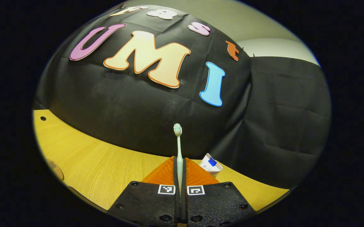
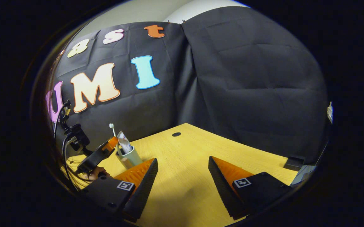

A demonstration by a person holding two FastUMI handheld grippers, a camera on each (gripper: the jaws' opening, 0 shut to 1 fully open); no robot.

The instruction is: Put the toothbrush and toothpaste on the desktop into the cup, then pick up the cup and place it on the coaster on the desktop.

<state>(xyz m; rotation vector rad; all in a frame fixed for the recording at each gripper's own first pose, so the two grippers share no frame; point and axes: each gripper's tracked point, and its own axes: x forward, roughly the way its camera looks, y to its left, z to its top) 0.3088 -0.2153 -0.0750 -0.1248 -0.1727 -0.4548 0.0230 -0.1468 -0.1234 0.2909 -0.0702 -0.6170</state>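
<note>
Left gripper view: left gripper [image 1: 179, 171] clamped on the toothbrush [image 1: 179, 148], both fingers pressed flat against the handle. Brush stands upright, bristle head at 12 o'clock from the fingertips. Toothpaste [image 1: 211, 164] top pokes up at about 2 o'clock from the fingers, just beside them. Desktop [image 1: 100, 160] runs off toward 9 o'clock; a pale round edge shows at the far left rim, possibly the coaster, cannot confirm.

Right gripper view: left gripper [image 2: 111, 145] seen farther off at 9 o'clock, a hand [image 2: 95, 172] under it, brush head up and the lower handle at the mouth of the cup [image 2: 131, 157]. Toothpaste [image 2: 124, 142] already stands in the cup, leaning. Right gripper [image 2: 183, 170] fingers spread wide, nothing between them, hanging over bare desktop [image 2: 185, 148].

Progress (judgement): toothpaste done; toothbrush going in but not yet let go; cup pick-up and coaster placement still to do.

Room: open desk from centre to 3 o'clock, cable hole [image 2: 176, 134] at 12 o'clock, dark block [image 2: 293, 164] by the right edge. Wall cloth close behind the cup; cables trail at 9 o'clock near the left hand.
</note>
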